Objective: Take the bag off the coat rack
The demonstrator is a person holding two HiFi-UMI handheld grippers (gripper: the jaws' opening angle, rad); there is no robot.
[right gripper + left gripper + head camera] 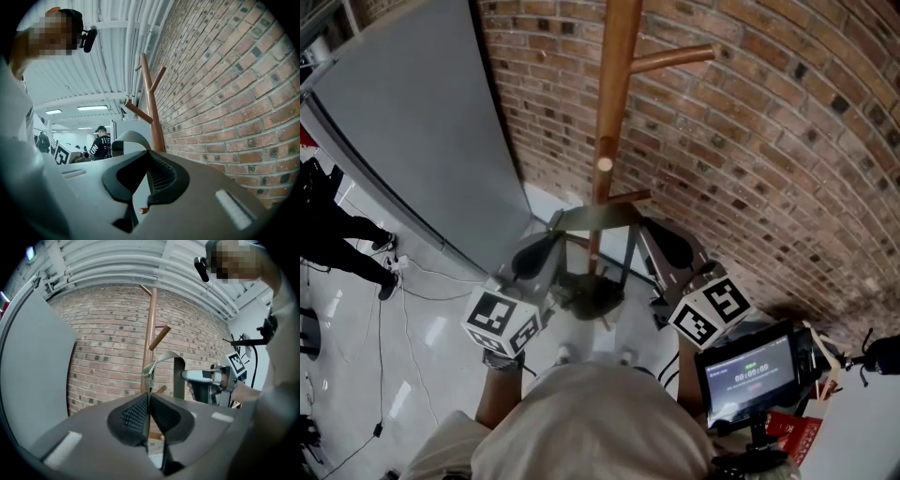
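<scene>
Two grippers, both on the strap (598,217) of the bag (586,295). On the left gripper (149,397) the fingers (133,414) are pressed together with the strap pinched between them. The right gripper (146,157) is the same, fingers (161,174) closed on the other side of the strap loop.

In the head view the strap runs taut between the two, across the front of the coat rack (614,84) pole and just under a short peg (628,198). The bag body hangs dark and slack below the strap, between and beneath both grippers, close to the pole and above the floor (441,309). We cannot tell whether the strap is already clear of the peg.

We judge the step in hand to be lifting the strap off and away. To do it well we'd raise both sides evenly so the loop clears the peg tip. Then we'd pull straight out from the brick wall (769,141), not sideways, or the strap may snag the peg or tip the rack. The webbing is thin and could slip, so the clamp must hold.
</scene>
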